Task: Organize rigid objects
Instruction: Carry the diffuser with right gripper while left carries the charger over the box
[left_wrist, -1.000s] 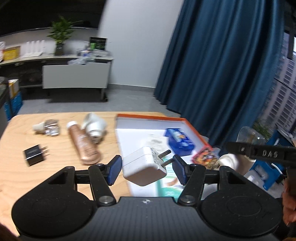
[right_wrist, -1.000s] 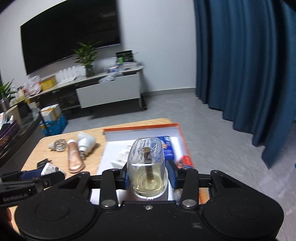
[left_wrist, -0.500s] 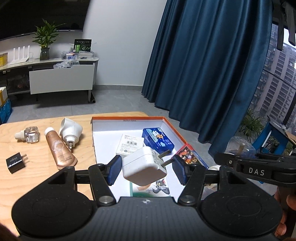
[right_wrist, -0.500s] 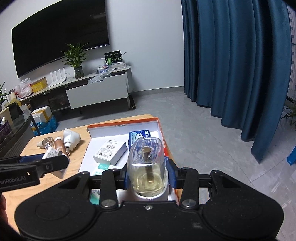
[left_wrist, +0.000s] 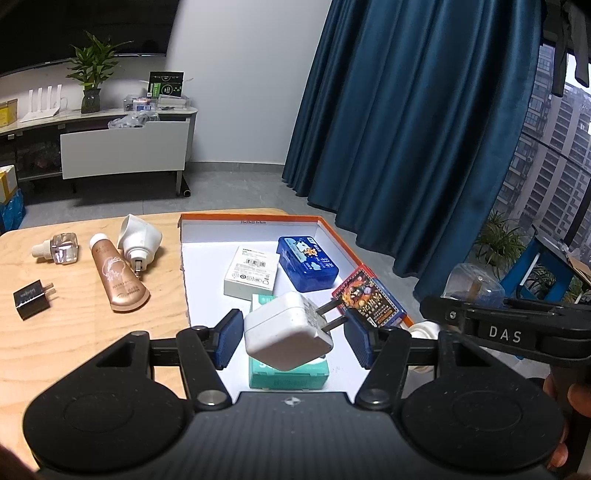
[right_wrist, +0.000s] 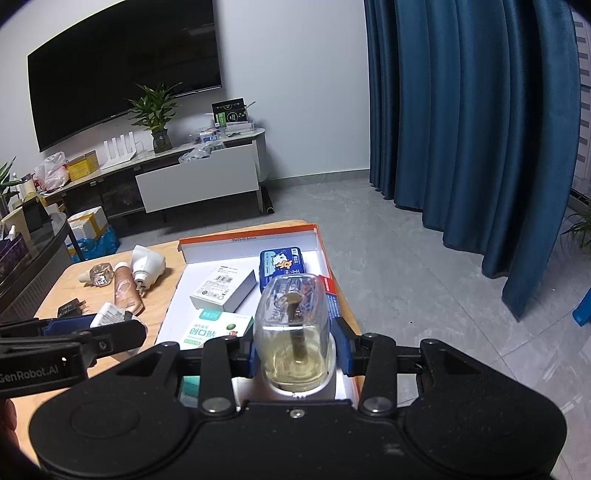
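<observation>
Here, a white plug adapter (left_wrist: 286, 334) is gripped by the left tool (left_wrist: 291, 338), one pad against its body and the other against its two prongs, and it is held above the near part of an orange-rimmed white box (left_wrist: 258, 218). A clear bottle of yellowish liquid (right_wrist: 295, 334) is clamped upright between the pads of the right tool (right_wrist: 297, 350), over the box's near right corner. Inside the box, a white carton (left_wrist: 251, 271), a blue tin (left_wrist: 307, 263), a green-and-white packet (right_wrist: 218, 328) and a red-edged card pack (left_wrist: 369, 295) are seen, the pack leaning on the right wall. On the wooden desk (left_wrist: 74, 332), left of the box, a bronze tube (left_wrist: 118, 277), a white plug-in unit (left_wrist: 139, 238), a small clear refill bottle (left_wrist: 59, 249) and a black charger (left_wrist: 32, 298) are laid out. A white base seems to be fitted under the held bottle, though it is mostly hidden.
</observation>
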